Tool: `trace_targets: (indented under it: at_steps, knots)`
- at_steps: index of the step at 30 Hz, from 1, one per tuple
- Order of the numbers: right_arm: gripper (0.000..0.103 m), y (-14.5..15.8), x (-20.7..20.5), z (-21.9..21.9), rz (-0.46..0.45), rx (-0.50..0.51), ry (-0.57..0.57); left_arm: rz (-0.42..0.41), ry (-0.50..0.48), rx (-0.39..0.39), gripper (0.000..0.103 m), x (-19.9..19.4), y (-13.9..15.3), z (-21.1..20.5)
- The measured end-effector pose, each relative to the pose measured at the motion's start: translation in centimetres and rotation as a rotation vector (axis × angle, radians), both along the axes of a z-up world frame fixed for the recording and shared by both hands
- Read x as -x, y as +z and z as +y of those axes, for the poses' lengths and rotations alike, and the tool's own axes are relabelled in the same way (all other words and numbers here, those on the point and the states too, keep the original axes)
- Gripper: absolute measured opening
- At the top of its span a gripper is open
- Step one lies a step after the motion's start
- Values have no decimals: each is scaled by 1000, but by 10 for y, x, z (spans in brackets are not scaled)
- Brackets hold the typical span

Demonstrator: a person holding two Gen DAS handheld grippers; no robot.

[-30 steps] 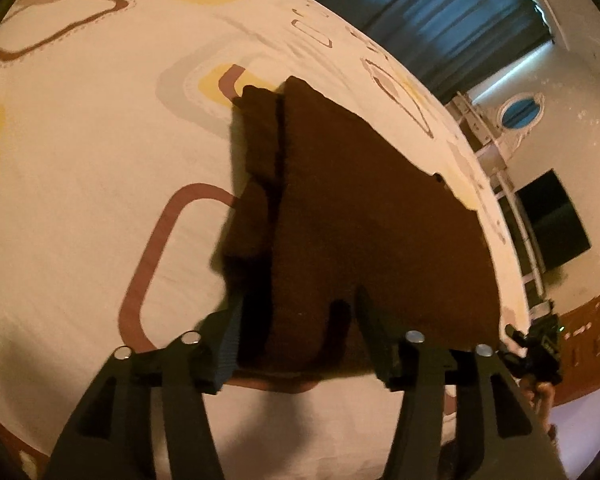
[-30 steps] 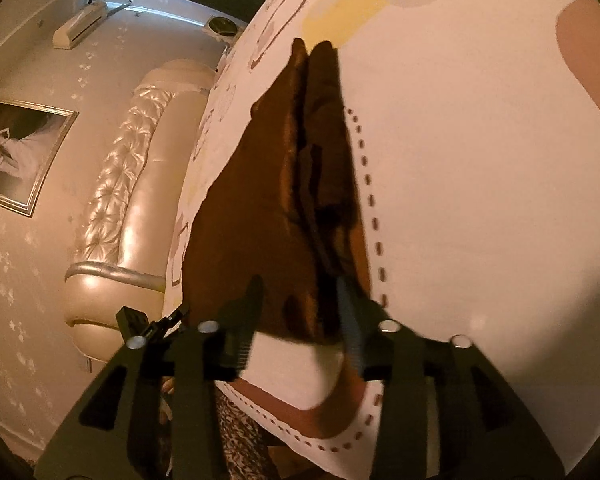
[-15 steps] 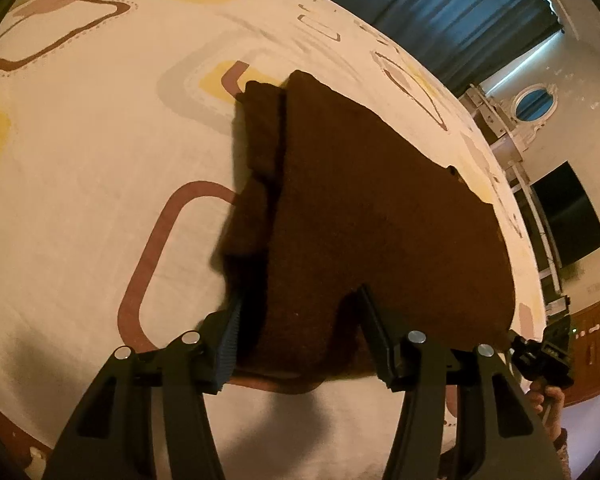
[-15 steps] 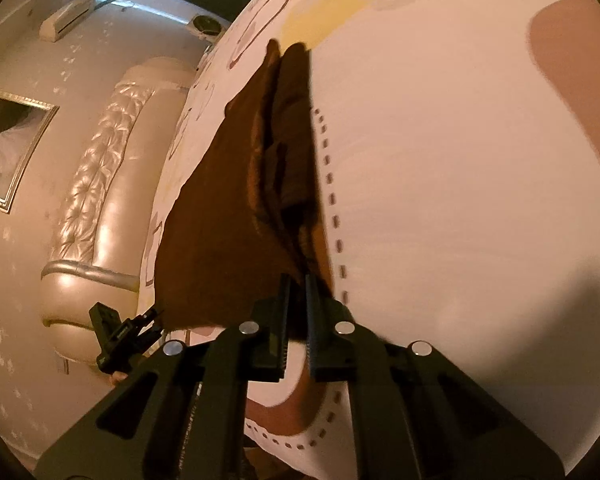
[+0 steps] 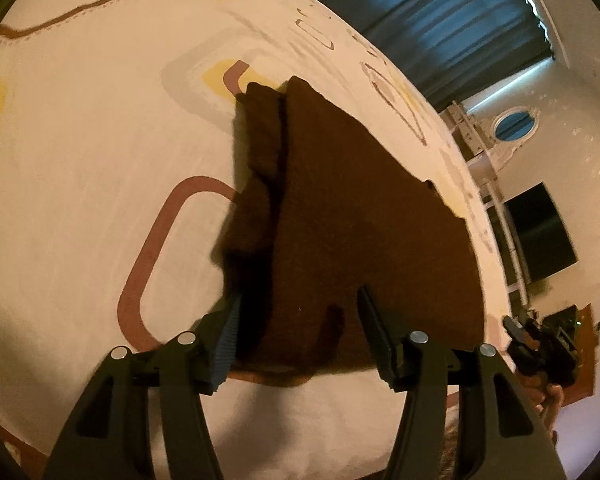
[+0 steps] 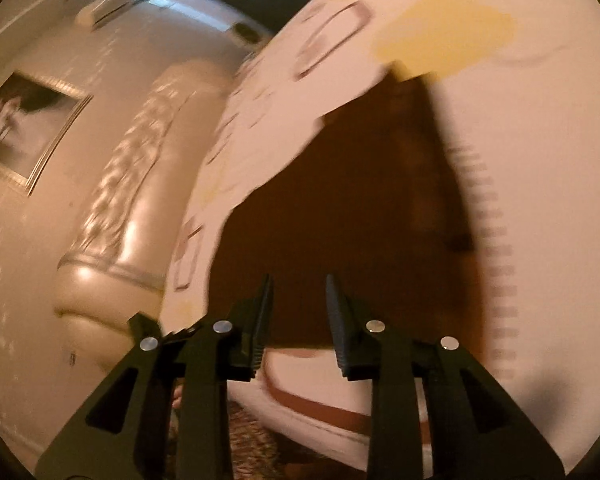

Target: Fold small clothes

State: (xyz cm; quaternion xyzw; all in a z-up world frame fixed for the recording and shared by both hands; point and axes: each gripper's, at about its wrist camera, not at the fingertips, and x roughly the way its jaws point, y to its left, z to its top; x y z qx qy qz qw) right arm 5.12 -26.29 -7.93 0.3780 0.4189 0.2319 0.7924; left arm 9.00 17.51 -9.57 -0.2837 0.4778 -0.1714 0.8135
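The right gripper (image 6: 298, 300) has let go, its jaws now parted over the dark brown fuzzy folded garment (image 5: 352, 236). The left gripper (image 5: 298, 320) hangs spread wide above its near edge, gripping nothing.

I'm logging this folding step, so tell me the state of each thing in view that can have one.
Brown garment: partly folded, lying flat on the bed, not gripped.
Left tongs: open, over the garment's near edge.
Right tongs: open, empty, above the garment's near edge; view blurred.
Patterned bedsheet: spread smooth under the garment.
Dark curtains: drawn shut.
Wall screen: dark.
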Motion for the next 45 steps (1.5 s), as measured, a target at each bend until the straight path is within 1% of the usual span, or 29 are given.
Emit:
trace_targets:
  at_steps: [3, 6, 7, 8, 9, 10, 11, 13, 17, 18, 19, 22, 25, 29, 34, 36, 38, 40, 41, 42, 43, 45]
  knots:
    - [27, -2, -12, 40, 12, -29, 74, -9, -5, 22, 58, 6, 4, 4]
    - [27, -16, -23, 81, 41, -22, 143, -33, -4, 34, 59, 13, 14, 13]
    - [28, -21, -23, 88, 53, -15, 151, -45, 0, 33, 63, 14, 18, 16]
    - [34, -27, -25, 94, 75, -8, 157, -53, 3, 31, 66, 14, 20, 19]
    - [37, -40, -26, 101, 125, 4, 167, -63, 7, 26, 68, 13, 24, 22]
    - [38, -49, -25, 103, 157, 7, 173, -70, 8, 20, 69, 11, 26, 25]
    - [38, -60, -23, 106, 183, -11, 181, -69, 10, 11, 70, 7, 27, 27]
    - [38, -64, -17, 105, 161, -28, 169, -58, 20, -5, 71, -4, 27, 31]
    - [38, -62, -13, 108, 145, 2, 176, -15, 12, -22, 71, -38, 19, 30]
    - [38, -62, -13, 108, 144, 4, 177, -5, 11, -13, 71, -46, 17, 31]
    - [38, -62, -12, 108, 142, 4, 180, 8, 13, 7, 71, -54, 14, 32]
    - [38, -62, -11, 108, 137, -5, 182, 59, 22, 109, 71, -81, 2, 35]
    - [38, -62, -10, 109, 132, 2, 180, 76, 33, 154, 71, -100, -5, 34]
    - [38, -60, -10, 113, 120, 17, 177, 74, 18, 142, 71, -119, -9, 23]
    - [38, -59, -8, 115, 109, 22, 173, 52, -33, 64, 72, -126, -6, 7]
    - [38, -58, -7, 116, 103, 22, 170, 50, -50, 48, 71, -127, -6, 4]
    - [38, -59, -6, 117, 99, 22, 166, 61, -48, 35, 61, -128, -7, 4]
    - [38, -58, -5, 118, 94, 24, 161, 79, -56, 11, 42, -130, -9, 2]
    - [38, -57, -4, 119, 92, 24, 157, 80, -57, -22, 37, -130, -9, 0]
    - [38, -57, -3, 119, 89, 24, 152, 85, -60, -37, 29, -130, -9, -1]
    - [38, -57, -2, 120, 84, 25, 146, 92, -65, -31, 20, -130, -10, -2]
    - [38, -57, 1, 121, 73, 33, 137, 127, -56, -2, 17, -131, -13, -2]
